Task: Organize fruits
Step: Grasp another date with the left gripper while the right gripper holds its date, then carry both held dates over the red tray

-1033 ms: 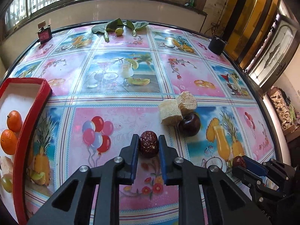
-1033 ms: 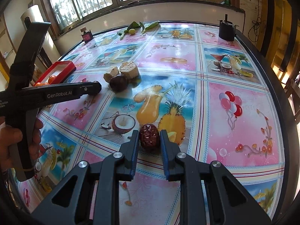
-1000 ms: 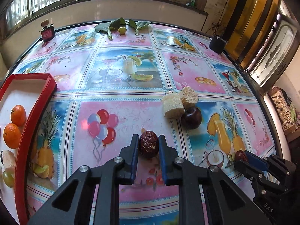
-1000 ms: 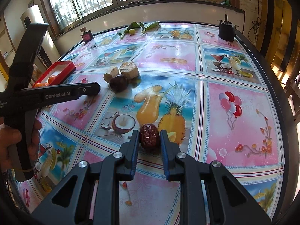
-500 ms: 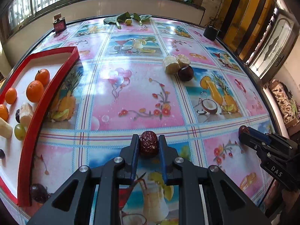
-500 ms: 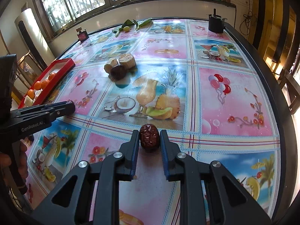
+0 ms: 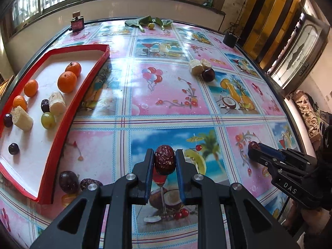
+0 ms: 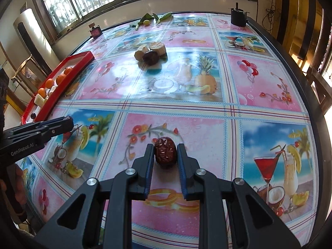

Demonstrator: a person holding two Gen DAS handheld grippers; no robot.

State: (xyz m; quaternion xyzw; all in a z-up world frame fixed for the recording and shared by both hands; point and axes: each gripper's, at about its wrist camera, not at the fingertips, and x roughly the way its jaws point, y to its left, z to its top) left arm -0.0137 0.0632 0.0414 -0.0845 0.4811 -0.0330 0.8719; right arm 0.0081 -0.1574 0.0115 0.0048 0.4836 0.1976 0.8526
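My left gripper (image 7: 165, 160) is shut on a wrinkled red date (image 7: 165, 159), held above the tablecloth to the right of the red tray (image 7: 83, 95). The tray holds several oranges (image 7: 67, 82), sugarcane pieces (image 7: 57, 103), a green grape (image 7: 48, 120) and dark fruits. My right gripper (image 8: 165, 155) is shut on another red date (image 8: 165, 155); in the left wrist view the right gripper (image 7: 254, 148) shows at the right edge. Two sugarcane chunks (image 7: 196, 66) and a dark plum (image 7: 208, 74) lie together farther out. A dark passion fruit (image 7: 68, 181) and a date (image 7: 88, 183) lie beside the tray's near corner.
A perfume bottle (image 7: 77, 23), green leaves with a small yellow fruit (image 7: 151, 25) and a black pot (image 7: 229, 39) stand along the table's far edge. The table's dark rim (image 8: 311, 87) curves along the right. A hand (image 8: 12, 178) holds the left gripper (image 8: 41, 129).
Both grippers have drawn back toward the table's near side with their dates. The left one has shifted toward the tray, so much more of the tray and its fruit is in view.
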